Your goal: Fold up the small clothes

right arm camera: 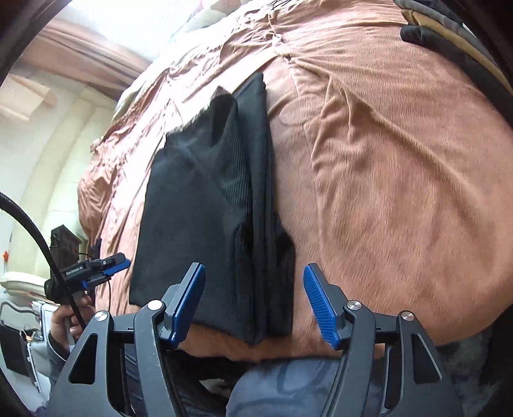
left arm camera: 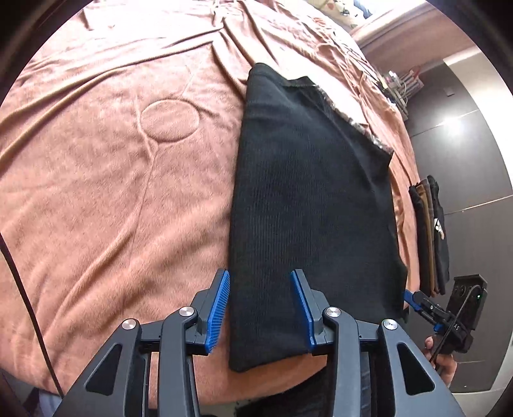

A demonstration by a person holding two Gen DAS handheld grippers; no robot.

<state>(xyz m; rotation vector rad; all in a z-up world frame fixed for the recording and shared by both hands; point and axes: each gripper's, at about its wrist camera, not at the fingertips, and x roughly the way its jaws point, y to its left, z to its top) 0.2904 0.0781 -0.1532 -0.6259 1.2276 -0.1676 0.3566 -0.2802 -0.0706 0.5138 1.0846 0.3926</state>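
Observation:
A black ribbed garment lies folded into a long flat strip on the pinkish-brown blanket. My left gripper hovers over its near left corner, open, blue pads apart and not pressing the cloth. In the right wrist view the same garment shows layered folds along its right side. My right gripper stands open above the near right edge, holding nothing. Each gripper appears in the other's view: the right one at the garment's right corner, the left one at its left.
A stack of folded dark and brown clothes sits at the bed's right edge, also visible far right. The blanket is wrinkled. A black cable hangs at left. A hand holds the left gripper.

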